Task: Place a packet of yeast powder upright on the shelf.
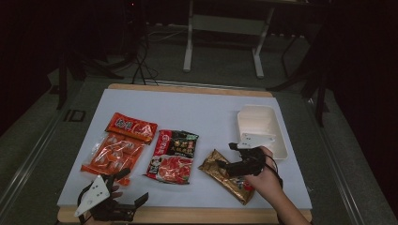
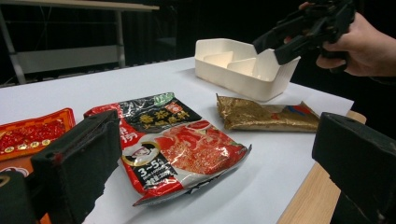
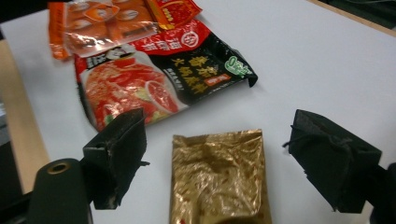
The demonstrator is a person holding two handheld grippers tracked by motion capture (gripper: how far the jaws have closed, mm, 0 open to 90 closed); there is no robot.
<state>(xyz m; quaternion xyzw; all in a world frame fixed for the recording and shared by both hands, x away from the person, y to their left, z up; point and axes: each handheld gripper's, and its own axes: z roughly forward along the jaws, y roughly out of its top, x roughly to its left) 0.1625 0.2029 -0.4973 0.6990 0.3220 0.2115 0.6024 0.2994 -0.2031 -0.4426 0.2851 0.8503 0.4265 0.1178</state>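
Left tongs point(image 1: 126, 187) rest released at the worktop's point(image 1: 206, 112) near edge. Right tongs point(image 1: 224, 157) hover spread, ungripping, above the crinkled gold foil pouch point(image 3: 217, 177), which lies beside the empty white plastic tray point(image 1: 280, 140); grasping and any packing remain, I judge.

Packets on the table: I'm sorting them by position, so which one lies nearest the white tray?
The gold packet, lying just left of the white tray; the red-and-black packet and the orange packets lie farther left.

The right gripper point(image 1: 224, 165) hangs open-jawed over the crinkled gold foil packet point(image 1: 226, 176), with the white compartmented plastic tray point(image 1: 261, 123) just behind its fingers.
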